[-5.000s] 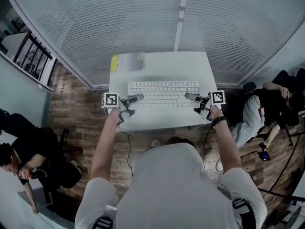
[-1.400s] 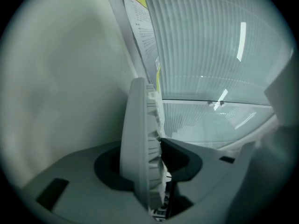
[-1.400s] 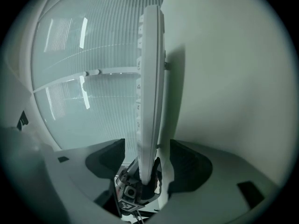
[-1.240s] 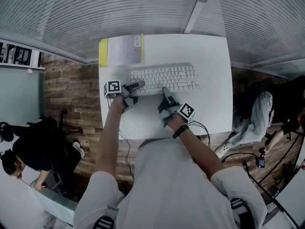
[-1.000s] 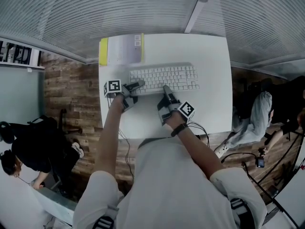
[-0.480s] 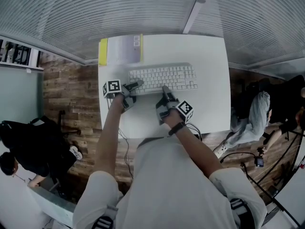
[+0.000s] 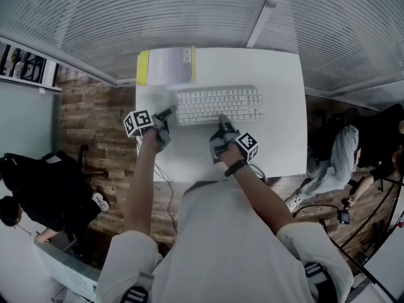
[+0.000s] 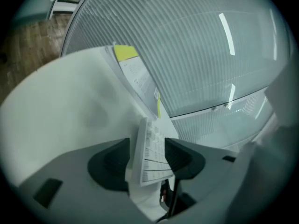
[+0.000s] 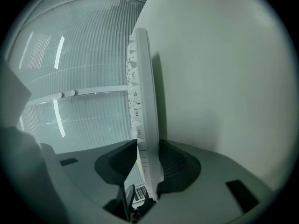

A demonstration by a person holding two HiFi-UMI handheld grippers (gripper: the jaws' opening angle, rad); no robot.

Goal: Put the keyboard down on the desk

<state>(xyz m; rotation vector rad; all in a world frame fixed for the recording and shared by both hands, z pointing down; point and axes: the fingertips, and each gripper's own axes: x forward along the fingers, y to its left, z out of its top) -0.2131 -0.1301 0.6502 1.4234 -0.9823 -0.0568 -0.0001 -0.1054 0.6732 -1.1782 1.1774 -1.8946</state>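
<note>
The keyboard, laid on the desk, was clamped by the right gripper; the jaws of the left gripper had just been opened, the keyboard's end unpressed between them

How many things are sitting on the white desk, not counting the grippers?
2. A keyboard lies across the desk's middle, and a paper document with a yellow edge sits at its far left corner. The arms may hide a little near the front edge.
</note>
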